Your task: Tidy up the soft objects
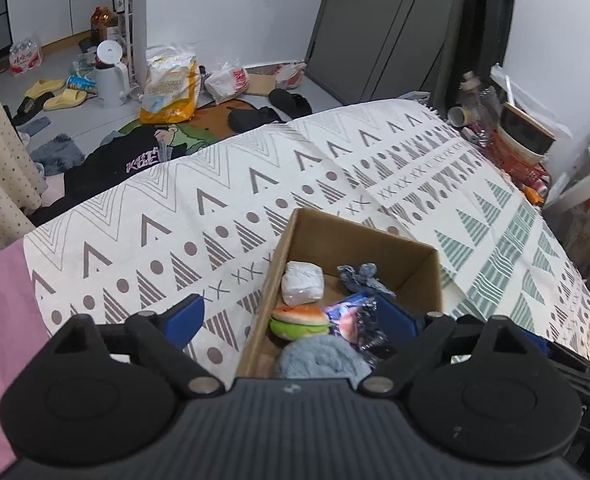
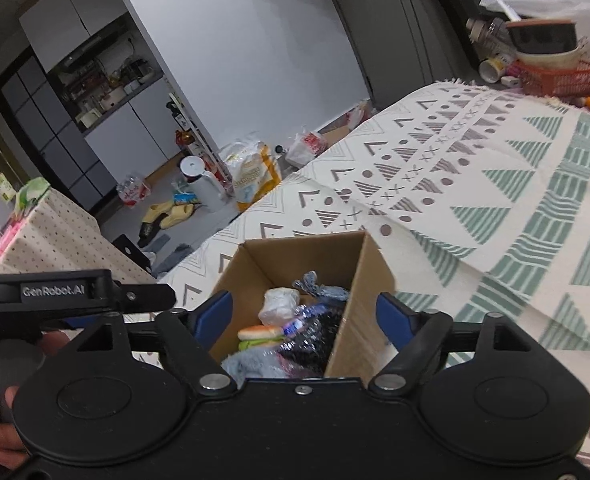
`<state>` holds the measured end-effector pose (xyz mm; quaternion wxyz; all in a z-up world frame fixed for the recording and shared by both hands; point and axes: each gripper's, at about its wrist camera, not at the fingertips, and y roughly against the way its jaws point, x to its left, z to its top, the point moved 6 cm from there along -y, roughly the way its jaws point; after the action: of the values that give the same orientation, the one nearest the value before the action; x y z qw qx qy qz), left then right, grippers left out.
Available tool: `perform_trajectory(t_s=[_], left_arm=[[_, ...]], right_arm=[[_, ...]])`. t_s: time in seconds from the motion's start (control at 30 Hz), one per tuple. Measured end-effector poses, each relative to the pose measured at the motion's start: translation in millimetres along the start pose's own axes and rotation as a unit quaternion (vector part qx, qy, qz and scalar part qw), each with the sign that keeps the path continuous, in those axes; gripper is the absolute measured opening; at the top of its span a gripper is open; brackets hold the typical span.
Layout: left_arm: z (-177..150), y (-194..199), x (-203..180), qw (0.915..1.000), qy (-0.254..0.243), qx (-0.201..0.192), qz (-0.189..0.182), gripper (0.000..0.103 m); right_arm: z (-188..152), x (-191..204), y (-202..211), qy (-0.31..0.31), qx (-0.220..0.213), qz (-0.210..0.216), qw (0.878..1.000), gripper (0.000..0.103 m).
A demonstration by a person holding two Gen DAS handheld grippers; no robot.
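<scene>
A: Left wrist view: we had the left gripper over the near end of the cardboard box, jaws wide apart, nothing clamped. One blue finger sat outside the box wall at 9 o'clock, the other inside at 3 o'clock, beside the dark wrapper.

B: Right gripper was the same: jaws spread, nothing between them, box straddled from the near end. Contents?

A: We saw a blue fluffy piece nearest at 6 o'clock, the plush burger above it, a white wrapped bundle toward 12, and a blue-grey knotted cloth at 1 o'clock. All lay inside, loosely piled.

B: Looked to us like the release step, task near done. We judged a straight lift best, fingers kept off the box wall so the light box wouldn't drag or tip.

A: Agreed. The patterned blanket around the box held no other soft items that we could see. The orange basket and clutter stood well apart at 1 o'clock. Main obstacle was our two grippers crowding each other.
</scene>
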<state>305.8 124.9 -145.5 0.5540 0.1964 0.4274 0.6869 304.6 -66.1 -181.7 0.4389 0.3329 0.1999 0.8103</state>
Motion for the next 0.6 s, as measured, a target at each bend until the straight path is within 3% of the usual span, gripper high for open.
perform_trajectory(t_s=[0.3, 0.6], left_arm=[[-9.2, 36.3, -8.6, 0.9997, -0.007, -0.008, -0.020, 0.103], [-20.5, 70.9, -18.2, 0.9984, -0.031, -0.033, -0.035, 0.103]], right_arm=[[-16.3, -12.7, 47.3, -0.009, 0.004, -0.077, 0.997, 0.086], [-15.0, -21.4, 114.0, -0.022, -0.045, -0.129, 0.990, 0.103]])
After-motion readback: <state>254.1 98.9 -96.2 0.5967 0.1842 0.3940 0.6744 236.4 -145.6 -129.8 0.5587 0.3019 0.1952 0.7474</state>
